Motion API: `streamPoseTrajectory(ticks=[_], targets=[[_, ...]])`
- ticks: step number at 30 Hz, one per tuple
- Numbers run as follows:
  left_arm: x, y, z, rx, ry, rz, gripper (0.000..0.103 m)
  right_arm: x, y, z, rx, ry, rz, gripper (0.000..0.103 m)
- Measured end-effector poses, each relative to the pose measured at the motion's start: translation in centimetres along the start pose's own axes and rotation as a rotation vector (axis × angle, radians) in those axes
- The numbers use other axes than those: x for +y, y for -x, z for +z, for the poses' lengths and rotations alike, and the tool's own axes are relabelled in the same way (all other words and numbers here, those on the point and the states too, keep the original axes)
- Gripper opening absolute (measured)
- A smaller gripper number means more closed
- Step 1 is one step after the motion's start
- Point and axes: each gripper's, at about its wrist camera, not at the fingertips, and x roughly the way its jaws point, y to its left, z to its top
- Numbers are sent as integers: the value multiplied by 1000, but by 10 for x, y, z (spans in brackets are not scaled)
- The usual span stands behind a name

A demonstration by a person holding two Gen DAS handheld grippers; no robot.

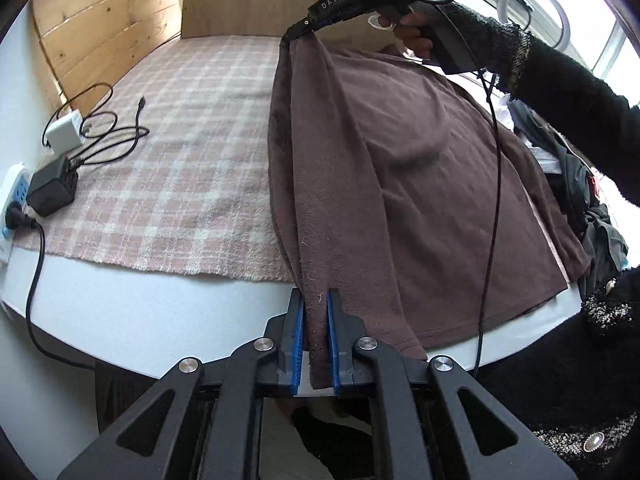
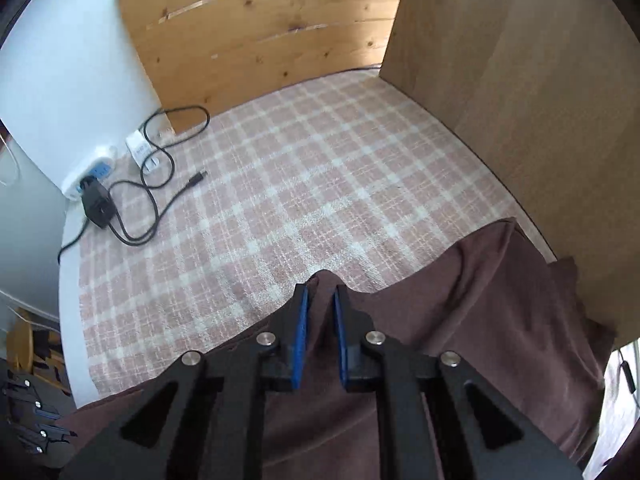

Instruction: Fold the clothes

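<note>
Brown fleece garment [image 1: 400, 184] lies on the right half of the bench [image 1: 160, 312], over a pink plaid blanket [image 1: 192, 152]. Nearest, the left gripper [image 1: 316, 344] has its blue fingers [image 1: 297, 344] clenched on the garment's near hem at the bench edge. The cloth runs straight up between the pads, and a strip of hem hangs below them.

The same edge rises in a taut ridge to the far end. There the right gripper [image 1: 298, 30], held by a hand [image 1: 412, 36] in a black knit sleeve [image 1: 560, 92], pinches the far corner and holds it off the blanket. The right wrist view confirms this: fingers [image 2: 302, 336] closed on a peak of brown cloth, the garment spreading back under the tool.

Progress: early. Judging by how it lies, one long edge is gathered and lifted at both ends and no fold is laid down yet. The body looks flat with soft wrinkles; whether a layer is already doubled under it is hard to tell from this distortion. Left to do: carry the lifted edge across, lay it, smooth, fold again to size.

Left of the garment: black charger [image 1: 52, 190], white adapter [image 1: 64, 132], loose cable [image 1: 112, 136], power strip [image 1: 16, 196]. Behind: wooden panels [image 1: 108, 28]. Dark clothes [image 1: 572, 184] are heaped off the right side, probably still to fold.
</note>
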Motion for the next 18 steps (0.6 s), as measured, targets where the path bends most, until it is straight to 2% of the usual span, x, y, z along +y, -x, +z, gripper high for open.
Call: streamPoseTrajectory(ticks=[3,6,7,9,10,11,12,14,18], targets=[[-31,10,10,-16,-91,-37,9,-35,40,-25,-119,-143,46,12],[-66,3,16,-1,-188,-98,10,-67,58,-63,-140,-256,22,12],[-78,-4,17,14,-218,-124,11,-78,57,-77,-128,-294,10,12],[-96,-24,16,93,-242,-175,18,-98,50,-103,-79,-352,-33,13],[-102,-30,15,134,-252,-187,20,-107,45,-115,-41,-372,-66,14],[-108,-36,13,172,-263,-198,20,-115,38,-125,25,-389,-140,16],[-109,-34,10,184,-269,-210,22,-124,37,-134,69,-418,-181,20],[-100,-19,4,177,-245,-232,25,-131,53,-139,25,-460,-161,20],[-61,4,-7,157,-147,-174,27,-137,82,-143,-55,-514,-107,23]])
